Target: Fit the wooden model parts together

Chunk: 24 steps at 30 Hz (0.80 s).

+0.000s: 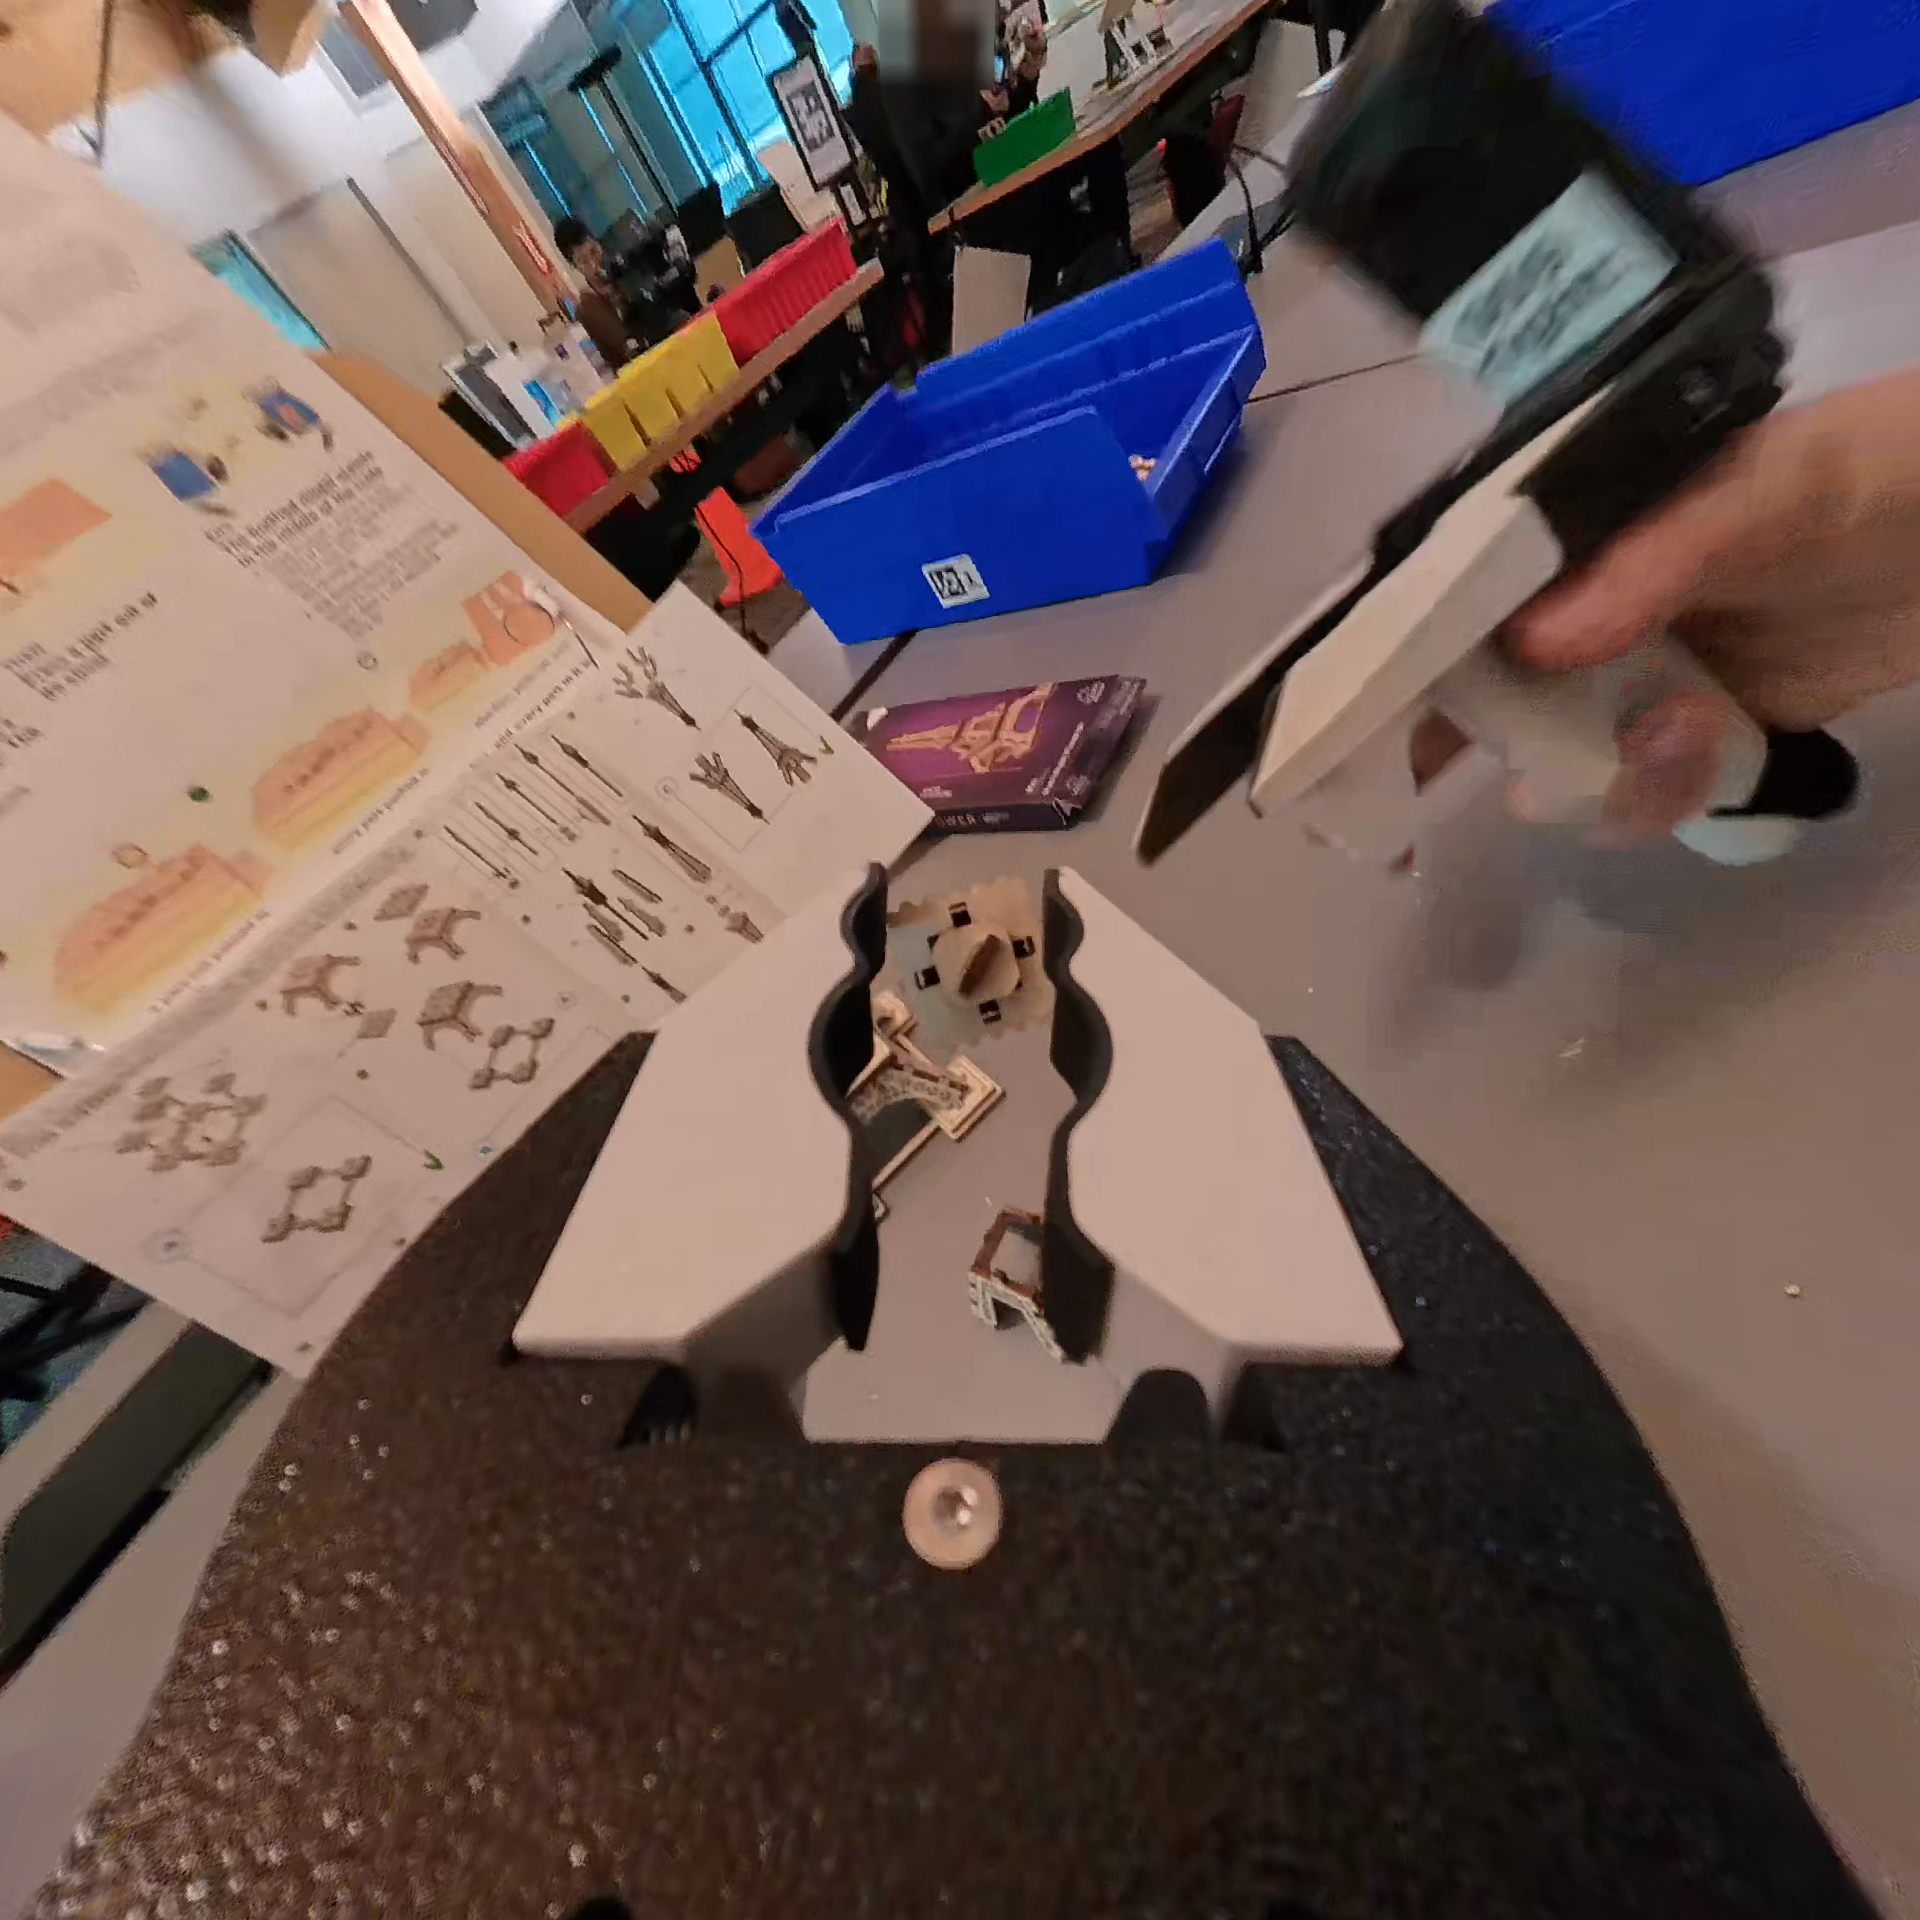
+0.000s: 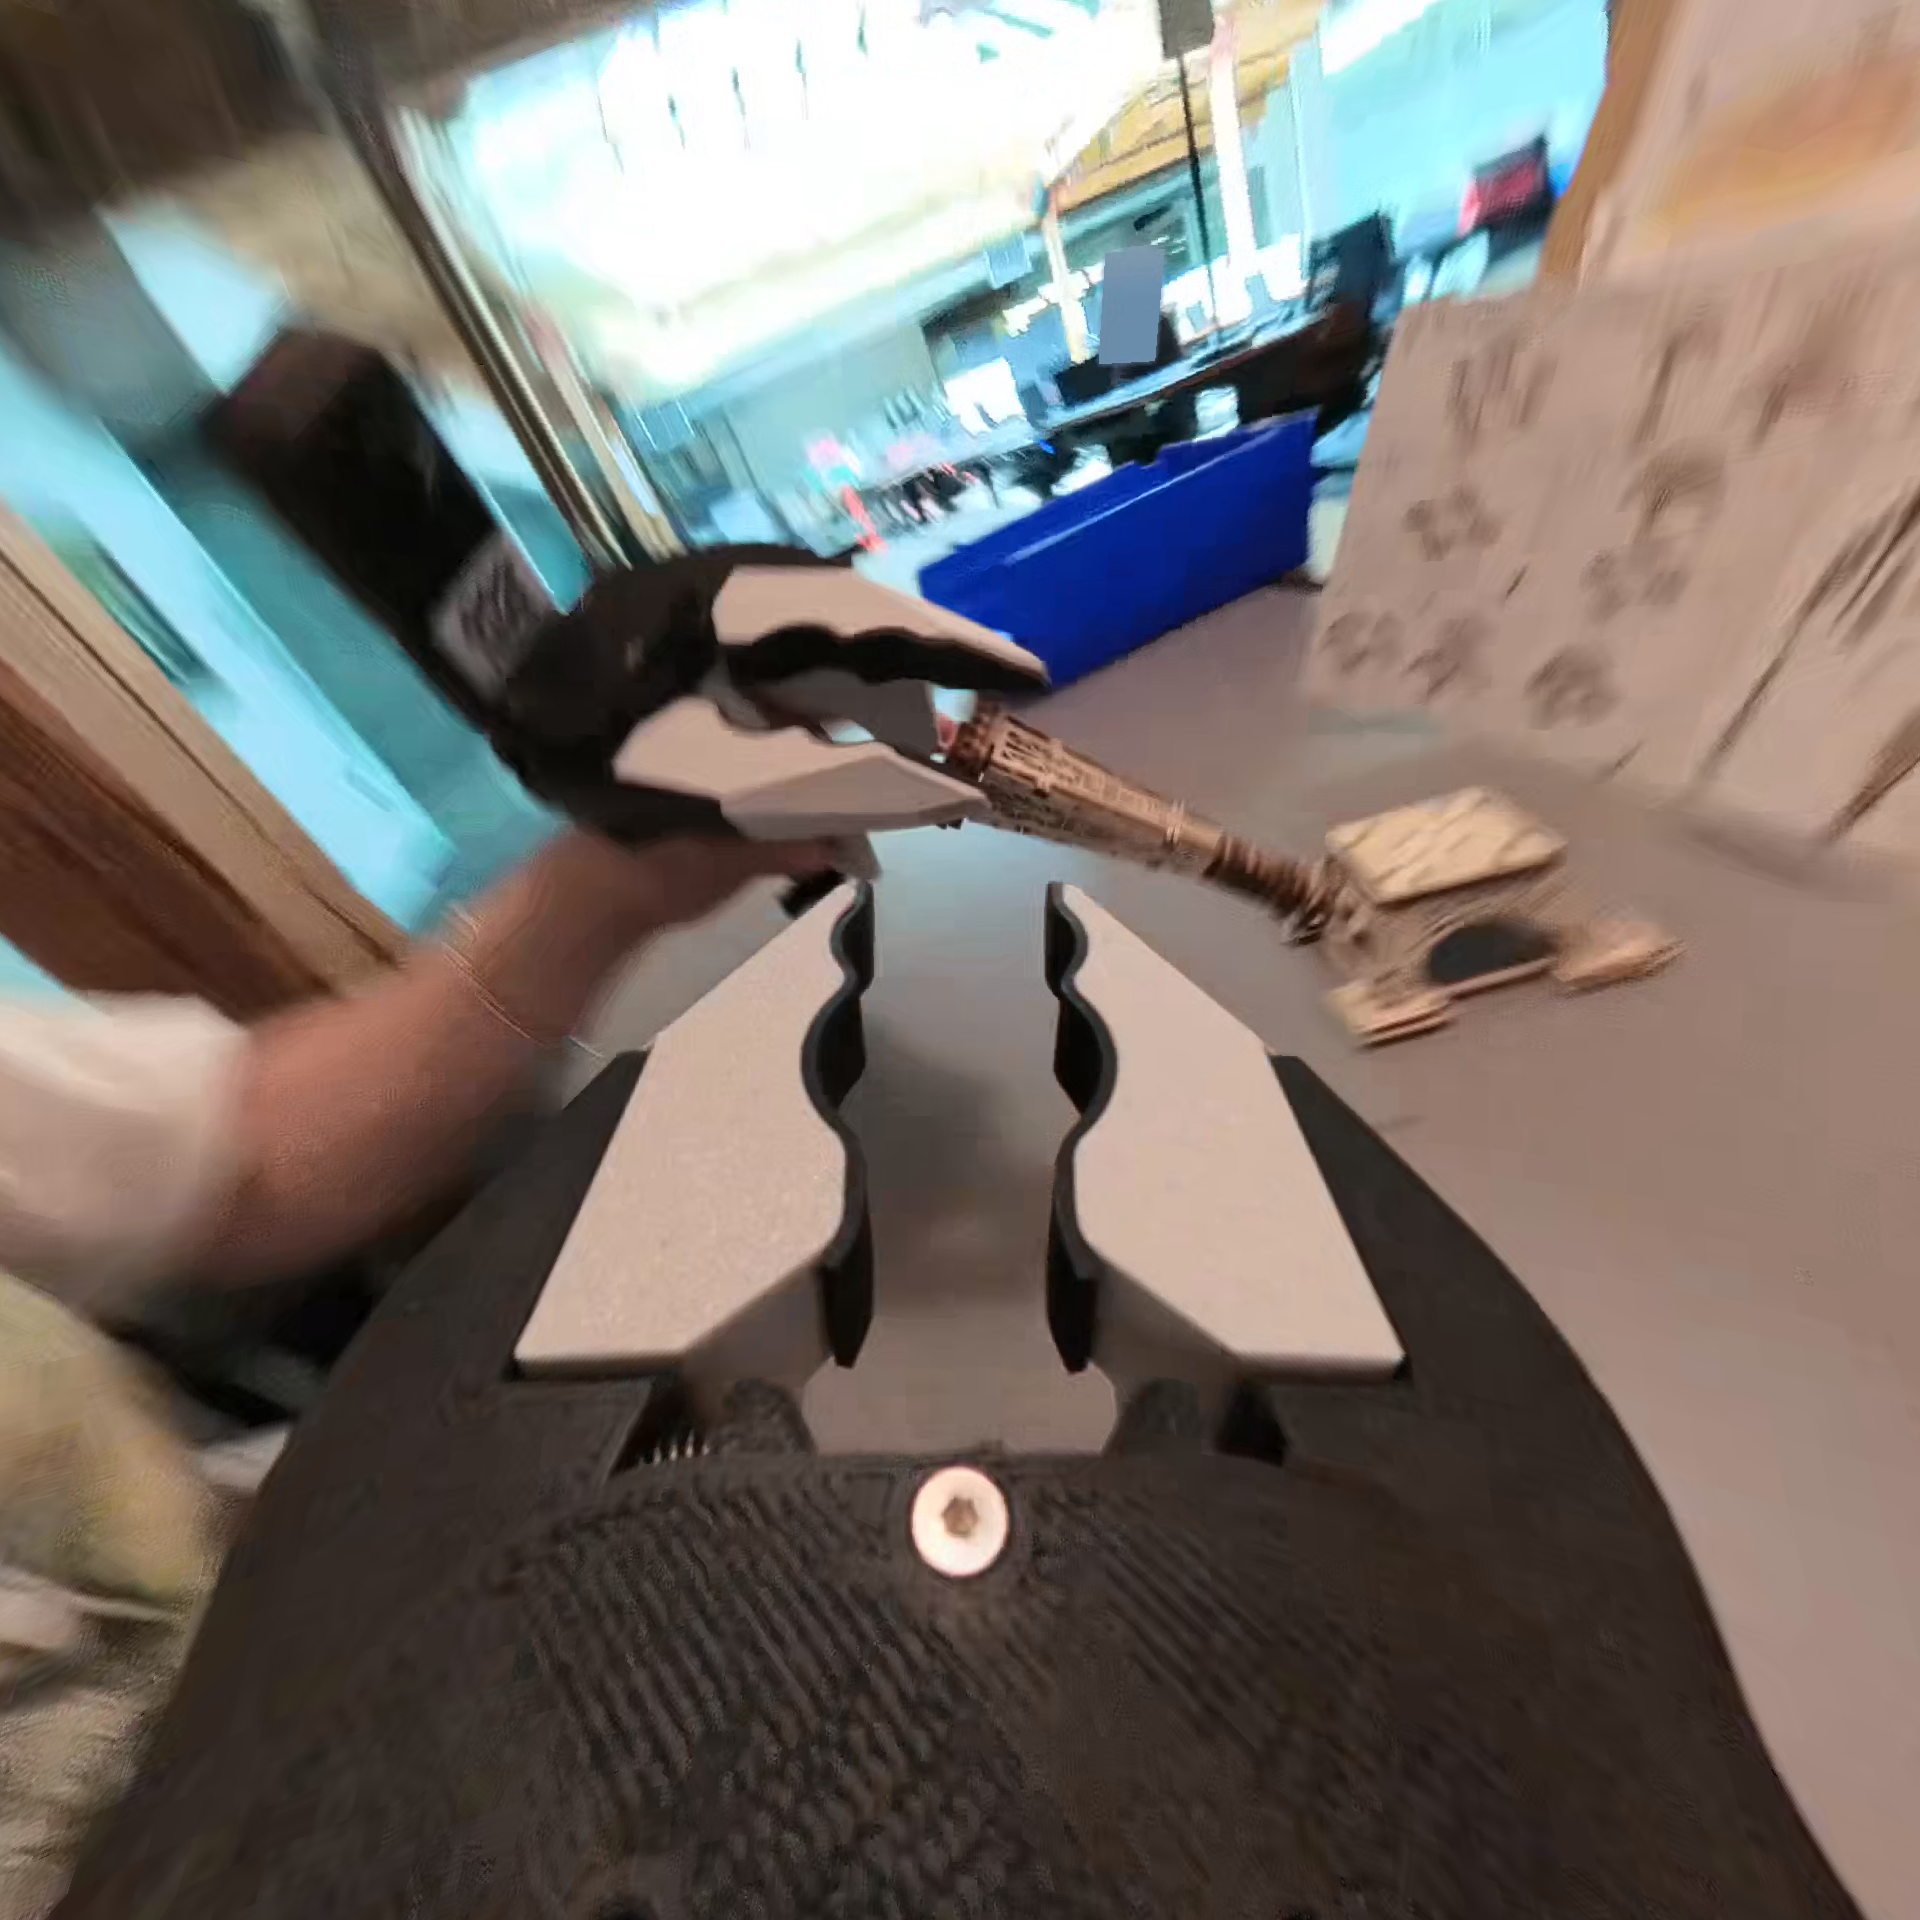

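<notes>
The blue bin (image 1: 966,520) holds small wooden pieces; left hand-held gripper (image 2: 961,743) pinches the tower spire (image 2: 1101,805), right hand-held gripper (image 2: 958,914) spread.

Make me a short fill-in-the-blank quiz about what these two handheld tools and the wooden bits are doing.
1. The left gripper holds the wooden tower section by its ____ end.
2. The right gripper has ____ between its jaws.
3. The storage bin on the table is ____ in colour.

Missing words: wider; nothing; blue.
</notes>
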Motion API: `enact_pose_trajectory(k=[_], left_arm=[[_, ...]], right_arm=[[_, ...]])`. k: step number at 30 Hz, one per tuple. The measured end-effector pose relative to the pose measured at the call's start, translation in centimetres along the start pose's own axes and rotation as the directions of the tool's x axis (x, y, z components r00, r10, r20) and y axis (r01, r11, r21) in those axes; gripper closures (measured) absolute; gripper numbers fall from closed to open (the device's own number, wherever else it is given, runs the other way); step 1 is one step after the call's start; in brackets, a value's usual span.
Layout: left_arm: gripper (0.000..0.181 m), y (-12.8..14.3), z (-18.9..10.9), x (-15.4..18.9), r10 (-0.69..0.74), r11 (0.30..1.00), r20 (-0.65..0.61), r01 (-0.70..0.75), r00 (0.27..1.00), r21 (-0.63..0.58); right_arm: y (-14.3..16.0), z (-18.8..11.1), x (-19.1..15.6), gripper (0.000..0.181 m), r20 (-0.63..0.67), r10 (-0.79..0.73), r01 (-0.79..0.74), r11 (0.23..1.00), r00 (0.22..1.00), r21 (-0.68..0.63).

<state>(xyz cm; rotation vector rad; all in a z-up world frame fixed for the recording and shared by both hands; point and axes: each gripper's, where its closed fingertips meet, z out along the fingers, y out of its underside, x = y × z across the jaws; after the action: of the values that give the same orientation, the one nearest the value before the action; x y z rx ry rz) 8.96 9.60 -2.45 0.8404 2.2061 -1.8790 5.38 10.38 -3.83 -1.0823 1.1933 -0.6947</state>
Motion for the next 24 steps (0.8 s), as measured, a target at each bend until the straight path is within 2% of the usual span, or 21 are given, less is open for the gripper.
enact_pose_trajectory(k=[2, 3, 4, 5, 7, 8, 11, 13, 14, 17, 19, 22, 24], left_arm=[[0.154, -1.7, -0.6, 0.2, 0.032, 0.999, 0.015, -0.033, 0.999, 0.042], [0.154, -2.6, -0.9, 0.3, 0.047, 0.997, 0.025, -0.048, 0.999, 0.065], [0.154, -3.4, -1.3, 0.5, 0.063, 0.994, 0.029, -0.065, 0.998, 0.087], [0.154, -4.3, -1.7, 0.7, 0.077, 0.99, 0.034, -0.08, 0.996, 0.112], [0.154, -5.7, -2.5, 1.4, 0.099, 0.982, 0.046, -0.105, 0.994, 0.158], [0.154, -6.2, -2.8, 1.7, 0.107, 0.979, 0.045, -0.113, 0.993, 0.169], [0.154, -6.8, -3.5, 2.6, 0.138, 0.973, 0.053, -0.145, 0.989, 0.181], [0.154, -7.0, -4.0, 3.0, 0.137, 0.971, 0.055, -0.146, 0.989, 0.192], [0.154, -7.0, -4.3, 3.0, 0.137, 0.969, 0.061, -0.147, 0.989, 0.197], [0.154, -6.4, -4.9, 2.8, 0.152, 0.972, 0.086, -0.165, 0.985, 0.166], [0.154, -5.3, -5.0, 2.3, 0.165, 0.979, 0.098, -0.175, 0.981, 0.105], [0.152, -2.9, -4.9, 1.5, 0.13, 0.992, 0.072, -0.13, 0.989, -0.003], [0.146, -1.7, -5.1, 0.4, 0.094, 0.994, 0.082, -0.089, 0.992, -0.063]], right_arm=[[0.2, 0.5, -0.3, 0.145, 0.138, 0.326, -0.334, 0.942, 0.935, 0.036], [0.6, 0.8, -0.2, 0.143, 0.174, 0.439, -0.451, 0.892, 0.881, 0.031], [0.5, 1.0, -0.3, 0.133, 0.231, 0.531, -0.554, 0.831, 0.815, 0.046], [-0.1, 1.1, -0.4, 0.133, 0.303, 0.6, -0.646, 0.76, 0.74, 0.073], [-1.6, 0.9, -0.4, 0.138, 0.424, 0.654, -0.76, 0.634, 0.626, 0.145], [-2.0, 1.0, -0.4, 0.14, 0.452, 0.659, -0.782, 0.601, 0.601, 0.164], [-2.9, 1.7, -1.6, 0.124, 0.515, 0.636, -0.798, 0.576, 0.574, 0.178], [-4.3, 1.5, -2.6, 0.131, 0.602, 0.602, -0.826, 0.531, 0.525, 0.188], [-4.8, 1.4, -3.1, 0.142, 0.633, 0.584, -0.832, 0.524, 0.508, 0.184], [-5.0, 2.0, -4.4, 0.16, 0.632, 0.563, -0.803, 0.572, 0.532, 0.167], [-5.5, 2.1, -4.4, 0.165, 0.61, 0.554, -0.786, 0.586, 0.567, 0.198], [-4.9, 3.3, -3.5, 0.165, 0.436, 0.547, -0.675, 0.704, 0.715, 0.223], [-4.1, 4.1, -2.2, 0.165, 0.236, 0.51, -0.556, 0.804, 0.827, 0.211]])
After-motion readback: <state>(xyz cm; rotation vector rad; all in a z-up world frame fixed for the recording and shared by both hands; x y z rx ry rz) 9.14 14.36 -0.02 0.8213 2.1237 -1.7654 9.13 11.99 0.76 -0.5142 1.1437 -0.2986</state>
